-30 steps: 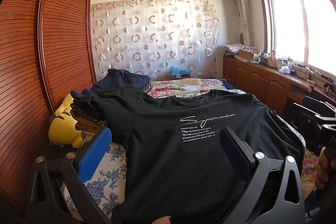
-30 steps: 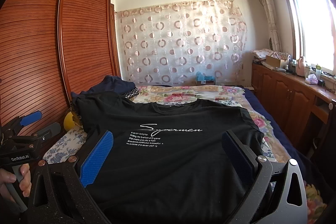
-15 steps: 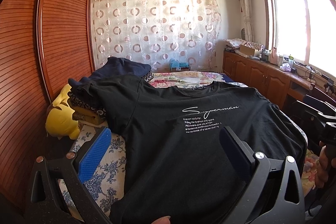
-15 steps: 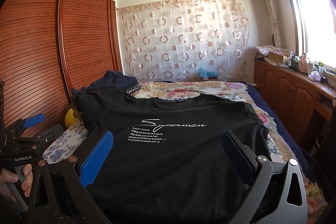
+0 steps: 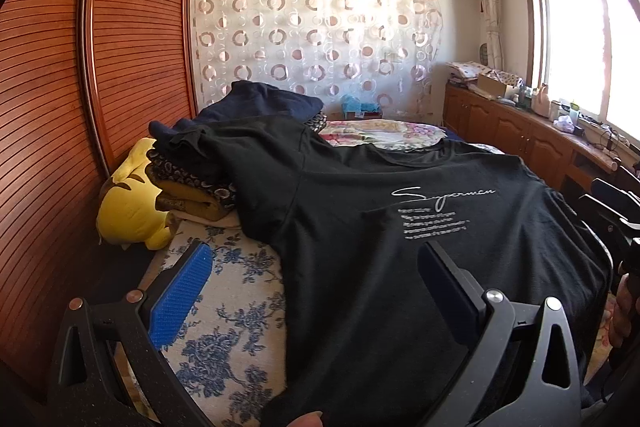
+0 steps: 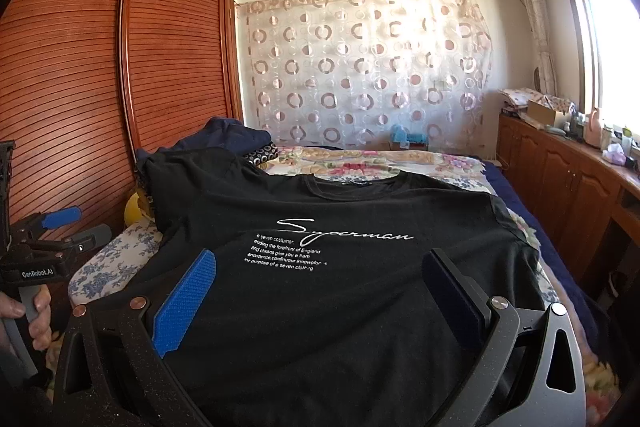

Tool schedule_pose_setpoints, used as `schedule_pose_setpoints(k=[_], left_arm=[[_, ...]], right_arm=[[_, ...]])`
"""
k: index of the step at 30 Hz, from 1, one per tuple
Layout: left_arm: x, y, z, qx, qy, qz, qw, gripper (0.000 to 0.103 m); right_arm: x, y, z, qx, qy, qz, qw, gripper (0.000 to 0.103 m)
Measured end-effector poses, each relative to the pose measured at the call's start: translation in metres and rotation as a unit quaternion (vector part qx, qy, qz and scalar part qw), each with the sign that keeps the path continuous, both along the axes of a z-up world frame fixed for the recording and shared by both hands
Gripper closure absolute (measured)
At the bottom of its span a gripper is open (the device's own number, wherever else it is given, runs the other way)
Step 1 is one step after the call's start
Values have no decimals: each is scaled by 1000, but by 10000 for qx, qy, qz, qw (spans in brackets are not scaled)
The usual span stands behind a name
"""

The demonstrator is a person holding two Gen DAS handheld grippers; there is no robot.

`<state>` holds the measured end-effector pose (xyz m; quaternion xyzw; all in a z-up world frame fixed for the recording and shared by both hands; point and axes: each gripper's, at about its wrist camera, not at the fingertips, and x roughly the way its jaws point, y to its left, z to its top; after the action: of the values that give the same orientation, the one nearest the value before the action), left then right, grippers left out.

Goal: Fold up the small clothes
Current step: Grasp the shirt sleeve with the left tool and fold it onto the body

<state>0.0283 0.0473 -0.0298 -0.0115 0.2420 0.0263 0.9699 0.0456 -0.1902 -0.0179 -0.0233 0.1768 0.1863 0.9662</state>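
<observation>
Left of the black cotton T-shirt [image 5: 400,227] with white script print, the louvred reddish wooden wardrobe [image 5: 132,27] stands close along the bed, and a yellow plush toy [image 5: 128,211] and a stack of folded dark and mustard clothes [image 5: 192,187] fill the gap beside it. The T-shirt lies spread face up across the bed with the blue floral cover [image 5: 232,307], its left sleeve draped up over that stack; bare flowered cover shows just left of its body and hem. The left gripper [image 5: 316,291] hangs over the shirt's left edge near the hem, jaws spread wide and holding nothing, its ribbed blue pad [image 5: 180,295] above the cover and its dark pad above the fabric. In the right wrist view the right gripper [image 6: 320,299] hovers over the lower middle of the shirt [image 6: 340,287], jaws likewise wide apart and empty, both pads over smooth, lightly creased cloth. Beyond the collar the bed runs on in a pink floral quilt [image 6: 380,159] towards the sheer curtain with ring pattern [image 6: 360,67]. Right of the shirt, its edge falls near the bed's side, with a narrow aisle before the brown wooden cabinets [image 6: 560,183] under the window. Compared with a second ago, the left view sits further left and shows more cover and more of the plush toy, while the shirt lies unchanged.
</observation>
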Motion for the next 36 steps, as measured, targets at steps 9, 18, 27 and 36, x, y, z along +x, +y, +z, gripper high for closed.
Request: schedule_pose_setpoints(k=[9,18,27,36], left_arm=[[27,29,-6,87,130,15,9999,0],[66,62,5,178,327,5,9993,6],[118,105,18,26,525,103,9986,43],[160,141,9,-249,870,454,9949,60]], right_arm=[[31,16,-20,-204,147,492,9985,0],[53,14,-22,-380,447,736,9956,0],[68,17,-21,-478,710,900,9923,2],[79,19,-25,-511,849,861,9913,2]])
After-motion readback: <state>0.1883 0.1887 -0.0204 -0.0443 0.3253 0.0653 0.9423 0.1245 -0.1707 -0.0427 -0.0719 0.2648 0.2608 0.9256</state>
